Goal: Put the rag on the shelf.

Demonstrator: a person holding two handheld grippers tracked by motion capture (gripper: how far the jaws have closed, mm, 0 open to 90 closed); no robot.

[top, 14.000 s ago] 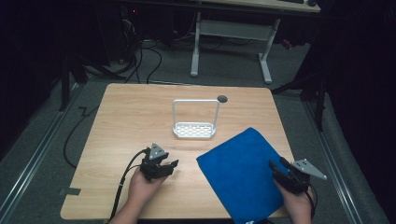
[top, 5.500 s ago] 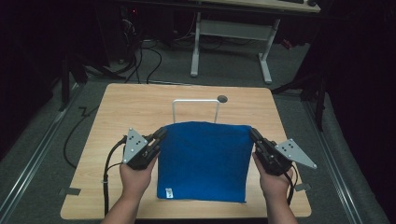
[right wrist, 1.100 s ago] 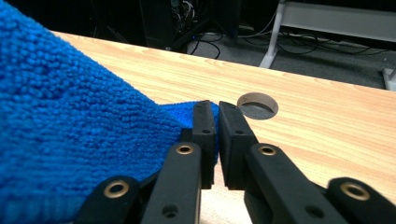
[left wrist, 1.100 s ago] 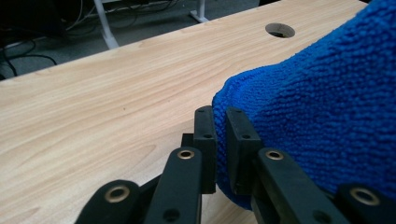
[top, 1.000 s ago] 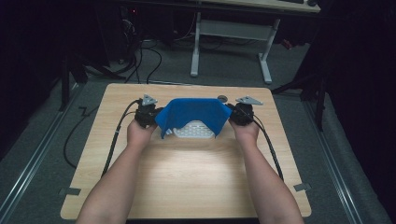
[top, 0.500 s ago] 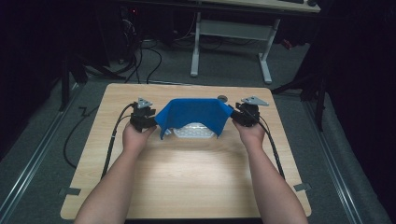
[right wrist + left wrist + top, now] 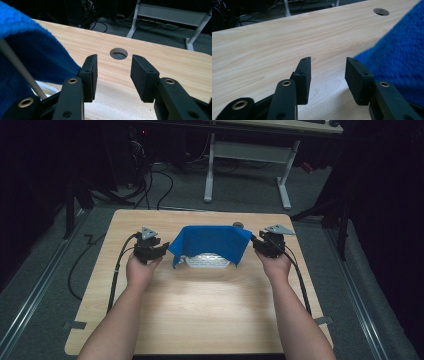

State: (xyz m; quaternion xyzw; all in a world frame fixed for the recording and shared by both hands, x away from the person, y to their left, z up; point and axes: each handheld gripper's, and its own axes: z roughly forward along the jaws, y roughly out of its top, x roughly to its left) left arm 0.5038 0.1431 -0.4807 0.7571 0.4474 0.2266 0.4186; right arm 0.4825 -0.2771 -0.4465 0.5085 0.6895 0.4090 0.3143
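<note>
I counted one blue towel (image 7: 212, 242) and one white rack (image 7: 207, 262) under it, both on my one table (image 7: 200, 305). I had two grippers out, the left (image 7: 156, 251) and the right (image 7: 262, 245). The tabletop had one round hole (image 7: 119, 53).

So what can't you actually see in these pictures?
- White rack: in the high view the blue towel draped over it hides most of it.
- Towel: cut off by the frame edge in both gripper views.
- Person: the high view's bottom edge cuts off all above the forearms.
- Room behind the table: too dark to read.
</note>
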